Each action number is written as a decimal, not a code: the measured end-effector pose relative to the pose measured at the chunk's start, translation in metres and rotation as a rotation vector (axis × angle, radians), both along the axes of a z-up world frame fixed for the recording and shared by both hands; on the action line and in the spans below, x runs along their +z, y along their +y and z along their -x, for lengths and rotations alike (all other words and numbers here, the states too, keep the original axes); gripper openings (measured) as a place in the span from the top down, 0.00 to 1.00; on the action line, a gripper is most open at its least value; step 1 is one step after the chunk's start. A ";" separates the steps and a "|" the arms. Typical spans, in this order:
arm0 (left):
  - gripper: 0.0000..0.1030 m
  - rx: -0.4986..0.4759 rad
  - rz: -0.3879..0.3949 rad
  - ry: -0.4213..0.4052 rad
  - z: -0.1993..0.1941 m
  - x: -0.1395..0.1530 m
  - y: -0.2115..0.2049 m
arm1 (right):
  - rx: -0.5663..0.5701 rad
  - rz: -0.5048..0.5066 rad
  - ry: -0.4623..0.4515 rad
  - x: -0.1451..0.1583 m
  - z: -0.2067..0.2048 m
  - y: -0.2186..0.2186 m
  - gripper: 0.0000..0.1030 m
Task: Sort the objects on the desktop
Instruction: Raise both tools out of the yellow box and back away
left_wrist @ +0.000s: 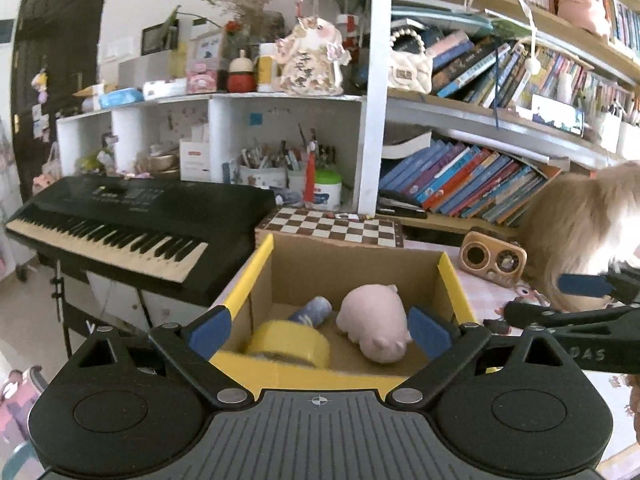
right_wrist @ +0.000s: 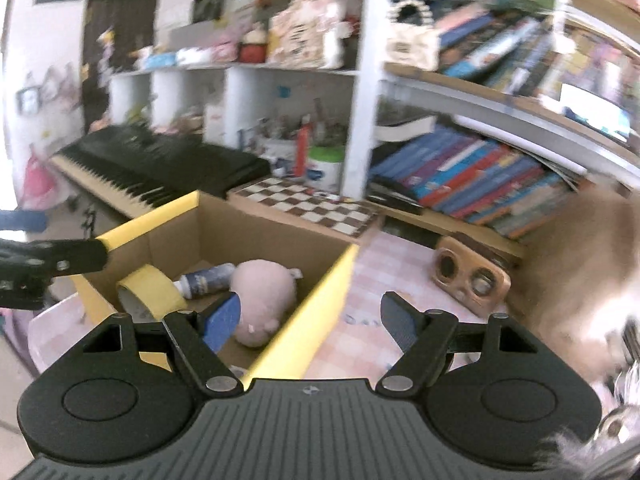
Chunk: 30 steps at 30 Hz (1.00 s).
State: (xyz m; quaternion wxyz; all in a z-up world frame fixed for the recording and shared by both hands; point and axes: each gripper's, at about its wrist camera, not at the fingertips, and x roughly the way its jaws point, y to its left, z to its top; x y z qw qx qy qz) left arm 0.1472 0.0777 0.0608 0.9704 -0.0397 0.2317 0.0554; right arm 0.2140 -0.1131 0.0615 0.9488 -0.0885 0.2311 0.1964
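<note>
Both claws hung spread and empty, the left claw (left_wrist: 320,330) over the cardboard box (left_wrist: 352,264), the right claw (right_wrist: 312,320) astride its yellow edge; inside lay tape roll (left_wrist: 292,344), pink plush (left_wrist: 374,326) and tube (left_wrist: 314,310), apparently sorted there.

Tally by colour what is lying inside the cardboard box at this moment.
Yellow: 1, the tape roll
Pink: 1, the plush pig
Blue and white: 1, the small bottle
Total: 3 in the cardboard box
</note>
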 end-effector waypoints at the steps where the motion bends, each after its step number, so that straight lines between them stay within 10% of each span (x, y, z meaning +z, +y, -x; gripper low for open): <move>1: 0.05 0.006 0.005 -0.002 0.006 0.000 0.001 | -0.023 -0.011 -0.002 0.000 0.006 -0.004 0.26; 30: 0.05 -0.006 0.030 0.054 0.116 -0.029 -0.008 | -0.116 -0.023 0.036 -0.035 0.161 -0.010 0.26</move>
